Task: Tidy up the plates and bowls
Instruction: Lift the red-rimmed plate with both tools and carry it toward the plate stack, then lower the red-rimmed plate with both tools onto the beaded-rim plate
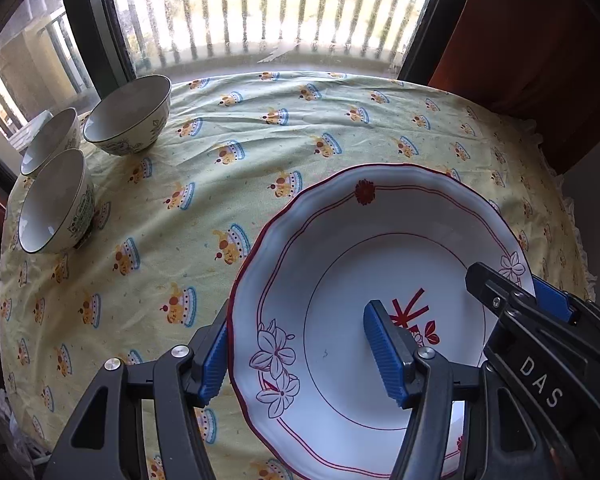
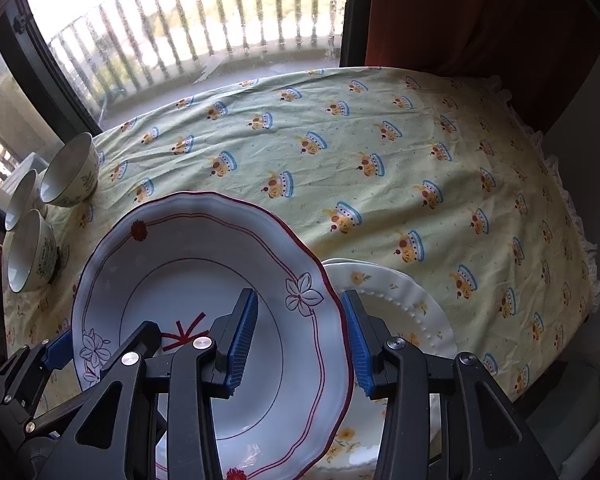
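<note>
A white plate with a red scalloped rim and flower prints (image 1: 340, 264) (image 2: 188, 248) is held up over the table between both grippers. My left gripper (image 1: 300, 356) straddles its left rim, one blue pad outside the edge and one inside the well. My right gripper (image 2: 300, 342) straddles the right rim the same way. Each gripper also shows in the other's view, the right gripper (image 1: 540, 300) at the plate's right edge and the left gripper (image 2: 56, 352) at its left edge. Under the held plate's right side lies a white plate with yellow flowers (image 2: 404, 308). Three patterned bowls (image 1: 128, 116) (image 2: 72, 172) stand at the far left.
A yellow-green tablecloth with a cake pattern (image 1: 300, 128) (image 2: 420, 160) covers the round table. Behind it are a window with a balcony railing (image 1: 260, 12) and a red curtain (image 2: 480, 16) at the right. The table's frilled edge (image 2: 580, 240) curves down the right.
</note>
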Demonstrator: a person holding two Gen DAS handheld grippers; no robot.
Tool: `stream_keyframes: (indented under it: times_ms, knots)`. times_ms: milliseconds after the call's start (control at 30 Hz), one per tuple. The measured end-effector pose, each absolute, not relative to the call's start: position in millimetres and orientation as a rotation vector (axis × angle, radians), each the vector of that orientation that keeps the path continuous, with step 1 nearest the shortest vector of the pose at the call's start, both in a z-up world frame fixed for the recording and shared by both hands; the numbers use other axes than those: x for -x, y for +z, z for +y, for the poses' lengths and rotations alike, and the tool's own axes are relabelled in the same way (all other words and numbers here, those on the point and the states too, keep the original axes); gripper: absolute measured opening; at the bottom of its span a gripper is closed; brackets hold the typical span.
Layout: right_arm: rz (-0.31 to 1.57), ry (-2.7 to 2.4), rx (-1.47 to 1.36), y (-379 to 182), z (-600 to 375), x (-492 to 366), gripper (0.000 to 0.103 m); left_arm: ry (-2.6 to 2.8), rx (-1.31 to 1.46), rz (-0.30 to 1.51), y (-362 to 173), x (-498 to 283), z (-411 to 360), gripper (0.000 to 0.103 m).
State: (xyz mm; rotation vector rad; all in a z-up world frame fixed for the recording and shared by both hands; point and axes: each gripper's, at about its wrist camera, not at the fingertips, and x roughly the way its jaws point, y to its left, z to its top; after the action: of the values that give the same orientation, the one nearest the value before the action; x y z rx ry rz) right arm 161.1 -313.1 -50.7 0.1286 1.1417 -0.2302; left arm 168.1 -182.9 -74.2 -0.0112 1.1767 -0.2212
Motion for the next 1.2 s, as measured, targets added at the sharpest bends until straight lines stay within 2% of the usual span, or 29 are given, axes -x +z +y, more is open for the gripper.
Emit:
stream_keyframes:
  times_ms: [633, 1200]
  knots:
    - [1.224, -0.148, -0.068, -84, -398, -131, 0.047, -0.138, 0.078, 1.249, -111, -122, -267, 0.064]
    - [1.259, -0.093, -0.038, -111, -422, -136, 0.047, -0.024, 0.052, 1.226, -124, -114, -292, 0.064]
